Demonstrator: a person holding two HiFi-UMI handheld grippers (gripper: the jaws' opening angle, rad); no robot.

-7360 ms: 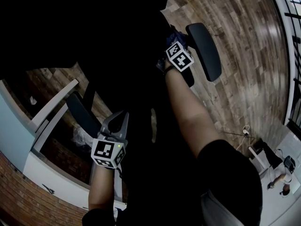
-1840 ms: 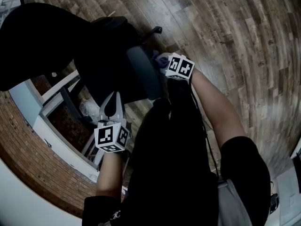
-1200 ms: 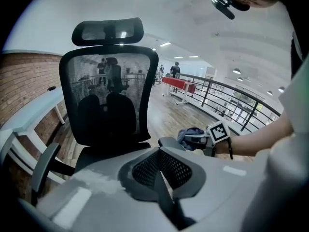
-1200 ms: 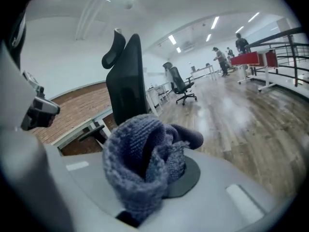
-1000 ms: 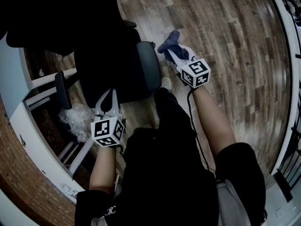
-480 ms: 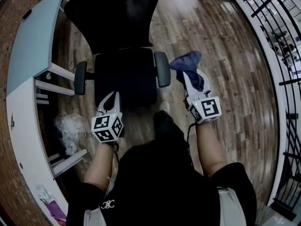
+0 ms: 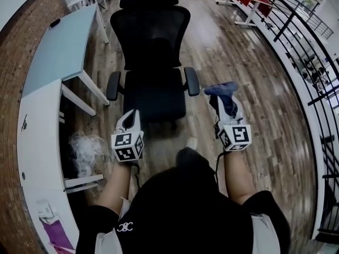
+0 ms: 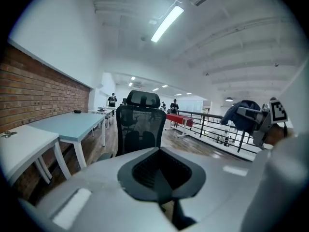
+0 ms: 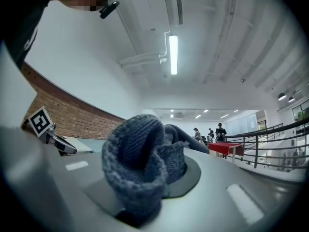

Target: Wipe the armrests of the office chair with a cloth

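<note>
The step in hand looks like bringing the cloth to an armrest, with no wiping contact at present.

At the left of the head view, the pale blue bench [image 7: 58, 52] runs along the brick wall. A crumpled clear plastic bag [image 7: 85, 147] lies on the floor below it.

The chair's left-of-frame armrest [image 7: 113, 85] stands near the bench leg. The left gripper [image 7: 132, 119] sits below that armrest and a little to its right. Its jaws are together with nothing between them. It points up the frame at the seat front and is apart from it.

The office chair [image 7: 153, 36] fills the upper centre, with its mesh back facing the person.

To the right, the other armrest [image 7: 192, 81] is the nearer target. The right gripper [image 7: 223, 100] is clamped on the blue knitted cloth [image 7: 221, 89], which bunches out past the jaw tips. The cloth hangs just to the right of that armrest, at about its front end, and does not touch it.

To wipe well, I would bring the bulging fold down onto the top of the pad rather than onto the jaw edges. Then I would draw it along the pad's full length, front to back, and run it over the outer edge too.

The chair will probably swivel or roll under a sideways push. The empty left gripper could steady the seat or the far armrest during the stroke.

The bunch looks loosely gathered, so the grip should stay firm or the cloth may drag out.
</note>
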